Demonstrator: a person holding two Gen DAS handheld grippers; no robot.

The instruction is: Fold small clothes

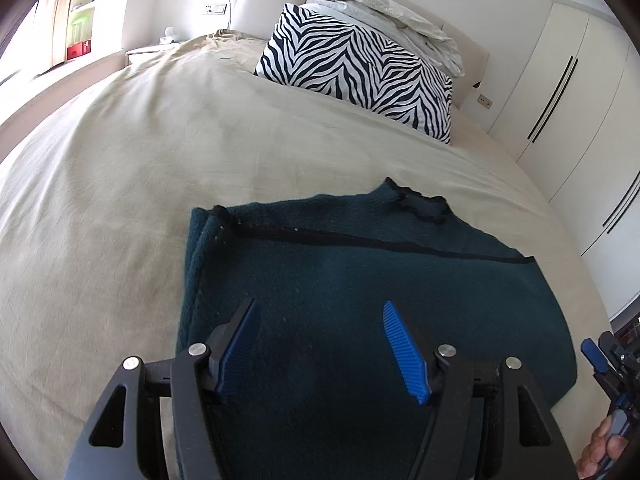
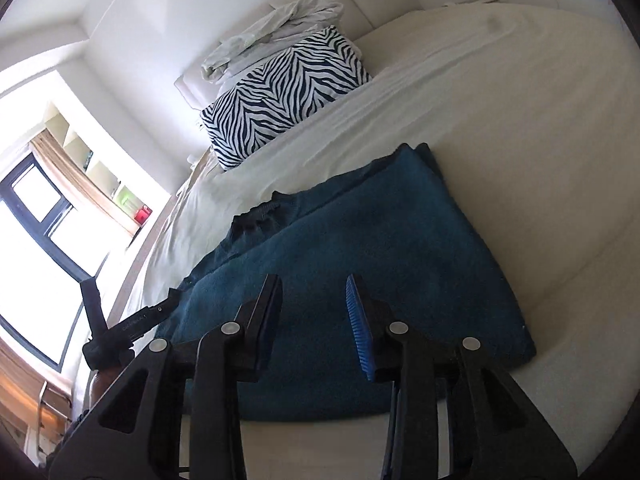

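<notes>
Here we are over the bed, and the dark teal knitted garment with black trim [image 1: 360, 272] lies folded flat on the pale beige bedsheet [image 1: 160, 152], its black-edged neckline pointing toward the headboard. A thin black seam line runs across it, and the left edge shows a doubled layer of knit where the fabric turns over on itself.

The left gripper [image 1: 318, 308] hangs above the near part of the garment, black arms spread, blue ribbed pads well apart, nothing between them but open air and the knit below. No cloth is pinched. From the right wrist camera, the right gripper [image 2: 314, 280] is also over the garment's near edge, jaws apart and empty; whether the tips brush the fabric I cannot tell.

At the far right of the left wrist view you catch the right gripper again, with the person's hand [image 1: 604, 444] wrapped round its grip. In the right wrist view the left tool shows as a black shape at the garment's left side.

Further up the bed, a zebra-striped black and white pillow [image 1: 360, 76] rests near the headboard, with a crumpled pale grey bundle of bedding [image 1: 384, 8] piled behind it, both well apart from the garment. White wardrobe doors with dark handles [image 1: 560, 80] stand off to the right
</notes>
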